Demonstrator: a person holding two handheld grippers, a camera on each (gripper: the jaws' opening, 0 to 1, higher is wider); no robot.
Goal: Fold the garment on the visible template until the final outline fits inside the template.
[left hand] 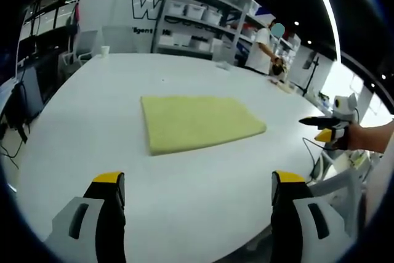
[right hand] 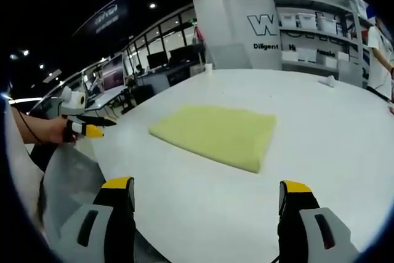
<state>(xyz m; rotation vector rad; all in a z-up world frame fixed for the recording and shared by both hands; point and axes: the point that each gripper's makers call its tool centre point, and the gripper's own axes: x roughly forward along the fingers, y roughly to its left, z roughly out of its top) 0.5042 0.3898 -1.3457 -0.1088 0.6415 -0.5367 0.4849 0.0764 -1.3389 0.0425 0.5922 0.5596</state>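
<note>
both grippers wide apart and holding nothing, left gripper (left hand: 197,186), right gripper (right hand: 206,192), folded yellow garment (left hand: 197,121) mid-frame on white desk (left hand: 203,214), well beyond the jaws, template hard to make out

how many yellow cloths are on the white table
1. A single folded yellow cloth lies flat near the middle of the white table, ahead of both open grippers; folded layers could hide more.

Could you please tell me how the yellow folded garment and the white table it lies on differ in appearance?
The garment is pale yellow with a soft, matte, fuzzy look, while the table is plain white and smooth. The garment is a compact folded rectangle with straight edges; the table is far broader, with a curved outer edge. The garment has visible thickness at its near folded edge; the table shows as a flat surface. Both lie flat, and both grippers hang open short of them.
</note>
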